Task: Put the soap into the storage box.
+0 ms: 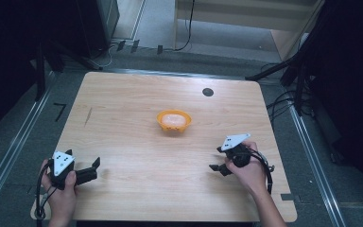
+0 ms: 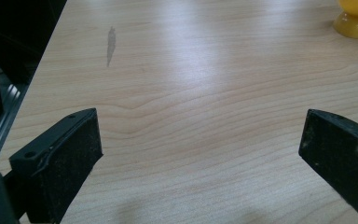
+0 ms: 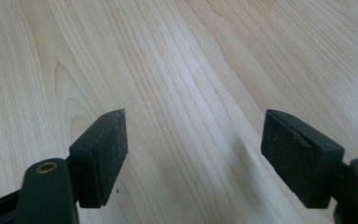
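Looking down from the high view, both grippers sit low at the near edge of the wooden tabletop [image 1: 137,142], well apart from each other, and nothing is in either one. The left gripper [image 1: 96,170] is at the near left corner, its jaws spread and pointing toward the middle. The right gripper [image 1: 216,164] is at the near right, jaws also apart, aimed leftward. Between them and farther out stands a small orange bowl [image 1: 174,121] with something pale inside; I cannot tell what. A dark round spot [image 1: 208,92] lies beyond it near the far edge.

In the left gripper view, the jaws stand wide with bare wood between them, a grey smudge [image 2: 111,44] ahead, and the bowl's yellow-orange foot [image 2: 352,24] peeking in at the top right corner.

In the right gripper view, the jaws are wide apart too, over plain wood grain.

To my eye this is the start: the reach has not begun. Next, I'd guess one gripper must travel forward to the bowl, jaws kept wide enough to straddle its rim, coming in level so it doesn't tip.
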Tool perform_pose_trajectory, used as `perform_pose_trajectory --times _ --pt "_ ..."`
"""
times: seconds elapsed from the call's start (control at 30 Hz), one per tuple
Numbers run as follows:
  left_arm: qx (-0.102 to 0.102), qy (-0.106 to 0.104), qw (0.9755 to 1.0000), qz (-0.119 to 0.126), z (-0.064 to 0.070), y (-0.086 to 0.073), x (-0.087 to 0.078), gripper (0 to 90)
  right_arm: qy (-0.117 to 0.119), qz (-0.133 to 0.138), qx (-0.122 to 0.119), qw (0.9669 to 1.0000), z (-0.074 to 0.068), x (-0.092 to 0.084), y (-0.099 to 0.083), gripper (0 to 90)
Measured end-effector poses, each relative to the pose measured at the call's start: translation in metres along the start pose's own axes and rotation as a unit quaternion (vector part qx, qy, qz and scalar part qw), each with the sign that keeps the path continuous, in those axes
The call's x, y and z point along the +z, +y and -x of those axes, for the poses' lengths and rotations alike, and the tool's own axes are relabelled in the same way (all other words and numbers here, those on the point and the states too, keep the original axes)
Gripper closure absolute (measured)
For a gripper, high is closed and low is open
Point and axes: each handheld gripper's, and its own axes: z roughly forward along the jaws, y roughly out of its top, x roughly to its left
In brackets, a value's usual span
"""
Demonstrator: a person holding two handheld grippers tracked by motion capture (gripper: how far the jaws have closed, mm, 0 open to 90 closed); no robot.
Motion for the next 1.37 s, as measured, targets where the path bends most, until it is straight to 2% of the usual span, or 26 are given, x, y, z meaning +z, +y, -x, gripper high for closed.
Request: perform_pose_trajectory --times 0.17,0.37,0.43,0.53,0.7,0.9,0.93,0.97,1.03,1.13,1.23,1.37 --pt "0.0 0.001 1.0 0.0 0.0 0.0 0.0 0.0 -0.011 0.022 0.02 0.9995 0.0 -0.006 -0.016 17.3" --pt "-0.001 0.001 1.0 0.0 0.0 0.0 0.0 0.0 -0.023 0.061 0.057 0.9962 -0.001 -0.014 -0.04 11.7" --pt "-0.001 0.001 1.0 -0.001 0.0 0.0 0.0 0.0 -0.044 0.066 0.067 0.9946 -0.002 -0.015 -0.05 8.8" --pt "-0.001 0.001 1.0 -0.001 0.0 0.0 0.0 0.0 -0.054 0.074 0.079 0.9927 -0.003 -0.019 -0.061 8.1" --pt "-0.002 0.001 1.0 -0.001 0.0 0.0 0.0 0.0 -0.057 0.103 0.112 0.9867 -0.005 -0.027 -0.078 6.5" --pt "-0.003 -0.001 1.0 -0.002 -0.001 0.0 0.001 0.0 -0.078 0.13 0.145 0.9777 -0.008 -0.039 -0.098 3.9" --pt "-0.003 -0.002 1.0 -0.002 -0.001 0.0 0.001 0.0 -0.084 0.134 0.147 0.9764 -0.008 -0.041 -0.101 3.0" --pt "-0.004 -0.003 1.0 -0.002 -0.001 0.0 0.001 0.0 -0.094 0.141 0.153 0.9735 -0.008 -0.044 -0.105 1.9" --pt "-0.005 -0.003 1.0 -0.002 -0.001 0.0 0.001 0.0 -0.105 0.142 0.158 0.9715 -0.01 -0.046 -0.108 0.2" --pt "-0.002 -0.003 1.0 -0.004 -0.001 0.0 0.001 0.0 -0.109 0.138 0.157 0.9719 -0.013 -0.048 -0.112 0.0" --pt "-0.002 -0.005 1.0 -0.007 -0.001 0.001 0.002 0.0 -0.117 0.133 0.142 0.9739 -0.016 -0.046 -0.111 0.0" --pt "0.0 -0.007 0.9999 -0.012 0.0 0.001 0.002 0.0 -0.13 0.132 0.136 0.9732 -0.017 -0.046 -0.11 0.0"
